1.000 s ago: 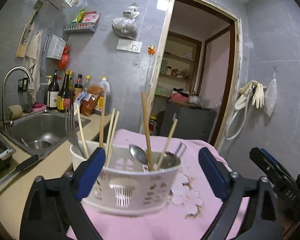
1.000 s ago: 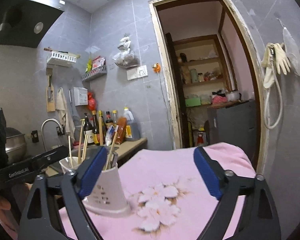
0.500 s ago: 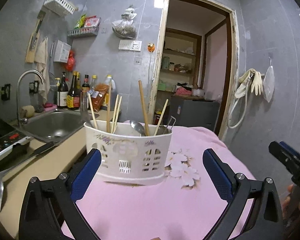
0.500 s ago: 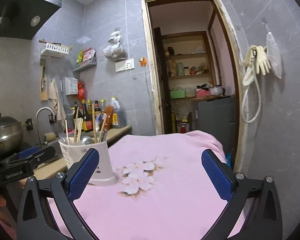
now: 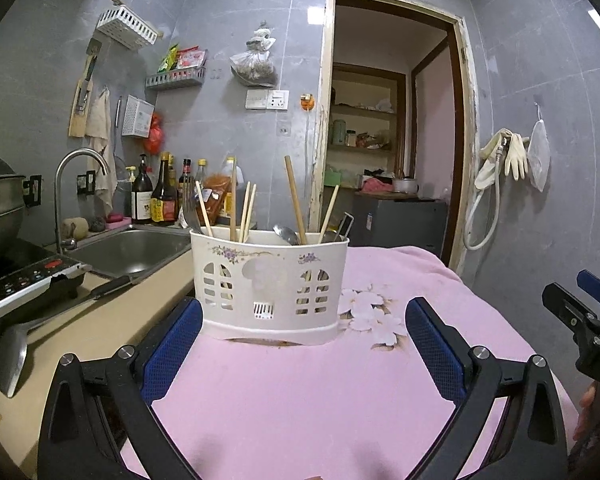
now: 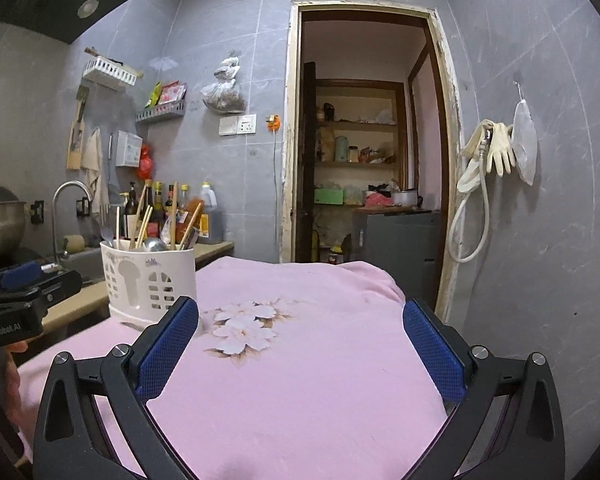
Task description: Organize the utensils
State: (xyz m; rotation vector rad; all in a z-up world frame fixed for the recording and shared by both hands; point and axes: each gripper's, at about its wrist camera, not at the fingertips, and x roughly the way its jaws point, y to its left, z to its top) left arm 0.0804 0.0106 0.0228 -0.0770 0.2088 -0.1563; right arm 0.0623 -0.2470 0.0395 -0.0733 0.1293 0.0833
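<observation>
A white plastic utensil holder (image 5: 269, 286) stands on the pink flowered cloth (image 5: 300, 392). It holds several wooden chopsticks (image 5: 294, 198), a fork (image 5: 190, 212) and spoons (image 5: 286, 234). My left gripper (image 5: 300, 344) is open and empty, just in front of the holder. The holder also shows at the left of the right wrist view (image 6: 150, 280). My right gripper (image 6: 300, 344) is open and empty over the cloth, to the right of the holder. Its body shows at the right edge of the left wrist view (image 5: 580, 328).
A sink (image 5: 128, 250) with a tap lies to the left, with bottles (image 5: 156, 196) behind it. An induction cooker (image 5: 16, 284) and a ladle (image 5: 8, 356) sit on the beige counter (image 5: 76, 332). An open doorway (image 5: 388, 152) is behind the table.
Both grippers have pulled back and dropped lower. The holder now looks farther from the left gripper, which no longer straddles it. Both grippers stay open.
</observation>
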